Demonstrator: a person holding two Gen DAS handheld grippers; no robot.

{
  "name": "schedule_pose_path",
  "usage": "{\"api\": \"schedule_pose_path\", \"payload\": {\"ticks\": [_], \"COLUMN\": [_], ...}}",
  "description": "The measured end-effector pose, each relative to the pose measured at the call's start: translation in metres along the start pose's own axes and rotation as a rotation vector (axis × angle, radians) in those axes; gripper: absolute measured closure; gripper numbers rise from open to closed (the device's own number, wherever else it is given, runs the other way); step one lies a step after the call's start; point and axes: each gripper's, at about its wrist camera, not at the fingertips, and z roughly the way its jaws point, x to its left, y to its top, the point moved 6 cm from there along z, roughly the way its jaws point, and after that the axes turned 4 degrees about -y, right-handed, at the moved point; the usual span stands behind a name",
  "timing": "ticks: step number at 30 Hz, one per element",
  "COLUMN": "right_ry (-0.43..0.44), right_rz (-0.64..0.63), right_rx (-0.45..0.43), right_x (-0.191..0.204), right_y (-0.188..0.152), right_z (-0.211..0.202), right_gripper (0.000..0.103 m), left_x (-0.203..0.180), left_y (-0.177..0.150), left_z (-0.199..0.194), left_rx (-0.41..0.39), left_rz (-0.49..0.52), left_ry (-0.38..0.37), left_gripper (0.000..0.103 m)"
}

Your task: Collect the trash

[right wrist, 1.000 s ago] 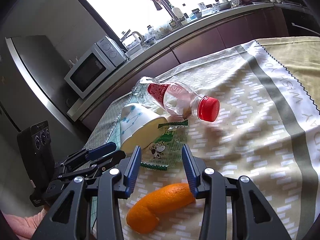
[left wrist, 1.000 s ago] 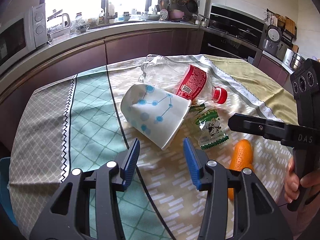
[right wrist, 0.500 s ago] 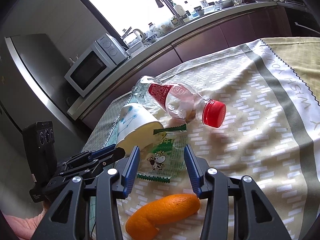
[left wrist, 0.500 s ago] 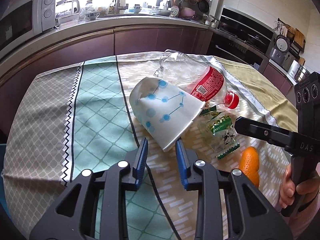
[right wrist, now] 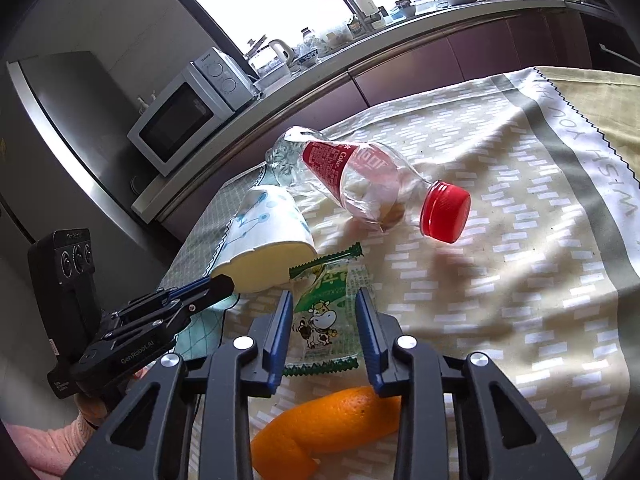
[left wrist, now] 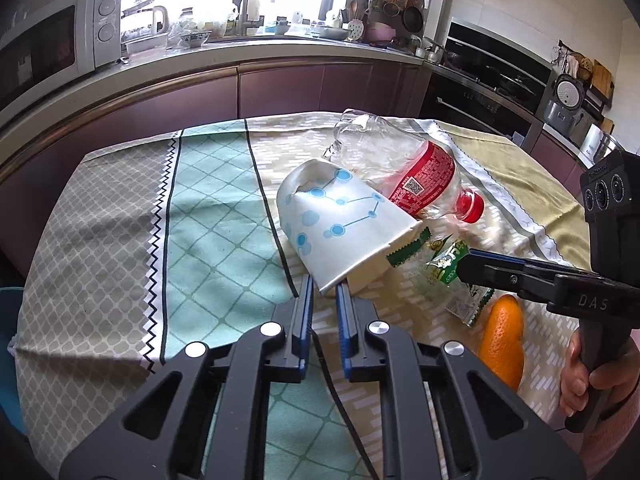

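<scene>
A white paper cup [left wrist: 344, 220] with blue dots lies on its side on the tablecloth. My left gripper [left wrist: 324, 284] is closing, its tips on either side of the cup's near rim, with a gap still showing. Behind the cup lies a crushed clear bottle [left wrist: 416, 176] with a red label and cap. My right gripper [right wrist: 324, 295] is also closing, and its fingers straddle a green snack wrapper [right wrist: 320, 320] lying flat without touching it. An orange peel [right wrist: 328, 420] lies just below those fingers. In the right wrist view the left gripper [right wrist: 226, 284] meets the cup [right wrist: 268, 224] at its mouth.
The patterned tablecloth [left wrist: 200, 240] covers the whole table. A kitchen counter with a microwave [left wrist: 52, 44] runs behind it, and an oven [left wrist: 492, 76] stands at the right. A hand [left wrist: 580, 372] holds the right gripper's handle.
The left jaws have narrowed and come up to the cup's rim. The right jaws have narrowed a little over the wrapper.
</scene>
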Motion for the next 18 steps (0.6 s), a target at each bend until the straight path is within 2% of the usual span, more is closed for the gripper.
{"api": "schedule_pose_path", "payload": {"ticks": [9, 10, 11, 18], "right_ry": [0.016, 0.020, 0.026, 0.037], "right_rz": [-0.038, -0.038, -0.039, -0.057], "right_rx": [-0.011, -0.016, -0.018, -0.038], "right_x": [0.011, 0.012, 0.013, 0.022], "right_y": [-0.003, -0.002, -0.002, -0.003], "right_z": [-0.004, -0.005, -0.007, -0.015], "right_gripper": [0.088, 0.091, 0.102, 0.102], "left_x": [0.004, 0.004, 0.005, 0.012], "left_y": [-0.003, -0.004, -0.004, -0.011], "left_z": [-0.020, -0.023, -0.026, -0.043], "left_rx": [-0.045, -0.050, -0.056, -0.080], "left_rz": [0.013, 0.016, 0.018, 0.026], "left_ry": [0.008, 0.009, 0.010, 0.028], "left_gripper": [0.094, 0.094, 0.095, 0.097]}}
